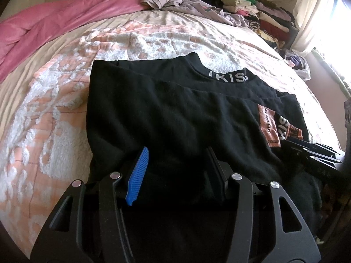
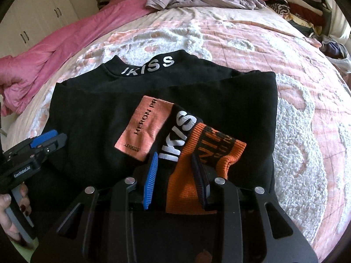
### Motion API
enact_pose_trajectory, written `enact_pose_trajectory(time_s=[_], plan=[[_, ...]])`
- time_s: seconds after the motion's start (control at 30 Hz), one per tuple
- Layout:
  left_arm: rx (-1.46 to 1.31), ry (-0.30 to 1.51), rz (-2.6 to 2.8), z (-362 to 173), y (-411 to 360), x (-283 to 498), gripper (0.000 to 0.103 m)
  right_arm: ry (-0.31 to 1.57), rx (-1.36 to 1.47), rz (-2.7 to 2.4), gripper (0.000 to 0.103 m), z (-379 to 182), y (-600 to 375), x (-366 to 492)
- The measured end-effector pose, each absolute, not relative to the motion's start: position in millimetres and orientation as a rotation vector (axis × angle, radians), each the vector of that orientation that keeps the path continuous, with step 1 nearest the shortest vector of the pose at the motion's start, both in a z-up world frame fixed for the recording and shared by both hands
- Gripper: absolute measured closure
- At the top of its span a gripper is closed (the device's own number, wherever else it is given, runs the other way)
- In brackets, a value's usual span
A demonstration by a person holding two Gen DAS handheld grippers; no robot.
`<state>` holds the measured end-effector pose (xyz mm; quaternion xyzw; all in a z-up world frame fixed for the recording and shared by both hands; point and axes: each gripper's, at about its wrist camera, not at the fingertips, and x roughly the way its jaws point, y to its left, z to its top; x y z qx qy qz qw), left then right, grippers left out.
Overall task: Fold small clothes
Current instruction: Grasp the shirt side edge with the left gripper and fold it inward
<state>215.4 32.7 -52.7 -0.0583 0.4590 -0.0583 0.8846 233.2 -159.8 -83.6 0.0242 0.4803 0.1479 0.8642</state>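
A black sweatshirt [image 1: 175,114] with "IKISS" on its collar lies partly folded on the bed, collar at the far end; it also shows in the right wrist view [image 2: 92,114]. A pink patch [image 2: 145,127] and an orange ribbed cuff [image 2: 186,184] lie on top of it. My left gripper [image 1: 177,153] is open low over the near edge of the black cloth, jaws wide apart. My right gripper [image 2: 175,160] is open, its jaws on either side of the orange cuff and black sleeve. The left gripper also shows at the left of the right wrist view [image 2: 43,140].
The bed [image 1: 54,109] has a pink and white fluffy cover. A pink quilt [image 1: 54,17] lies at the far left. Loose lilac clothes [image 1: 186,2] and a stack of folded clothes [image 1: 263,15] sit at the far side. A window with a curtain [image 1: 318,15] is at the right.
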Motion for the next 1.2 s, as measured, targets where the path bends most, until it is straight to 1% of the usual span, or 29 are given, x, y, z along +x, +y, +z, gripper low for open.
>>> enact_pose_trajectory(time_s=[0.1,0.23,0.4,0.47,0.5,0.53,0.57,0.7,0.83,0.87,0.93,1.0,1.07,1.1,1.13,1.17,1.2], plan=[[-0.131,0.957,-0.121,-49.5,34.5,213.7,0.058,1.01,0.074,0.315,0.071,-81.4,-161.6,233.0],[-0.135,0.956,-0.124,-44.3,36.0,210.4,0.056,1.006,0.118,0.332,0.06,-74.6,-167.2,229.1],[-0.143,0.938,-0.115,-32.0,38.8,203.8,0.054,0.957,0.133,0.332,0.053,-53.0,-179.6,217.3],[-0.148,0.926,-0.115,-25.9,39.0,200.4,0.054,0.929,0.14,0.337,0.047,-42.3,-186.3,210.6],[-0.148,0.921,-0.114,-23.0,39.1,198.5,0.053,0.918,0.142,0.335,0.046,-37.6,-188.8,208.1],[-0.149,0.915,-0.113,-20.1,39.1,196.6,0.048,0.909,0.144,0.334,0.045,-33.8,-191.7,206.0],[-0.148,0.91,-0.112,-17.8,38.7,194.5,0.047,0.897,0.149,0.336,0.044,-28.3,-195.5,203.0],[-0.142,0.89,-0.112,-7.9,36.2,186.2,0.045,0.852,0.162,0.34,0.041,-10.1,-206.7,192.1],[-0.137,0.872,-0.11,1.4,32.5,176.2,0.034,0.82,0.168,0.351,0.039,3.7,-215.8,181.1],[-0.137,0.868,-0.11,4.4,31.6,173.5,0.034,0.811,0.17,0.357,0.037,7.4,-217.9,177.9],[-0.134,0.86,-0.109,9.1,29.8,168.9,0.025,0.793,0.175,0.368,0.034,13.8,-221.9,171.3],[-0.133,0.85,-0.114,15.4,27.8,163.6,0.025,0.774,0.178,0.383,0.033,22.2,-228.0,163.1],[-0.132,0.837,-0.119,22.9,25.3,157.9,0.021,0.756,0.182,0.398,0.032,30.4,-233.0,154.4],[-0.132,0.831,-0.121,25.2,24.3,154.7,0.016,0.745,0.185,0.41,0.032,35.6,-236.5,148.5],[-0.131,0.824,-0.125,28.1,23.3,152.4,0.016,0.735,0.186,0.421,0.03,40.7,-240.2,142.6],[-0.125,0.815,-0.128,31.5,22.2,148.8,0.016,0.726,0.185,0.425,0.024,44.5,-242.4,137.2],[-0.12,0.806,-0.129,34.8,21.1,145.3,0.016,0.716,0.183,0.432,0.023,48.7,-244.8,130.2]])
